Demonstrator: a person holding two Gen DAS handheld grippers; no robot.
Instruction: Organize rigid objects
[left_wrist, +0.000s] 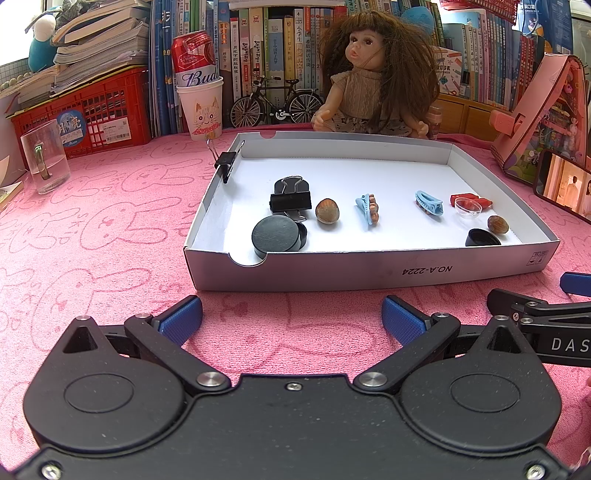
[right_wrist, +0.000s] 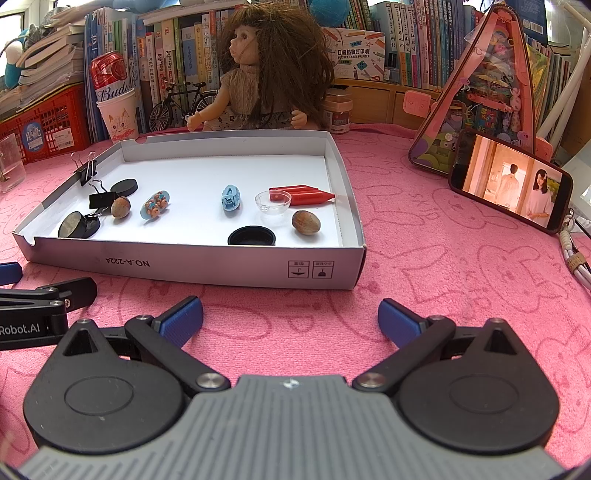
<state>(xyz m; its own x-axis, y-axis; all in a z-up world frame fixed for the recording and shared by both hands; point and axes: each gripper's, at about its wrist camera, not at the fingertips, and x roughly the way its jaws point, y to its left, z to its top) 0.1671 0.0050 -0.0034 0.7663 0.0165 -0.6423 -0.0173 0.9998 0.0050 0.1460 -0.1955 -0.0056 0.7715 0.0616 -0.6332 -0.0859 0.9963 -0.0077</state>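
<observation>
Red crayons (right_wrist: 303, 195), tips pointing right

Matt cardboard tray (left_wrist: 369, 271); seemingly terry cloth (left_wrist: 110, 240)

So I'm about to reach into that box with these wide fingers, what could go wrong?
The clear dome leans on the red crayons, so grabbing either may shift both. The nut beside them is round and could roll away. The left gripper and right gripper sit close together and might collide.
</observation>
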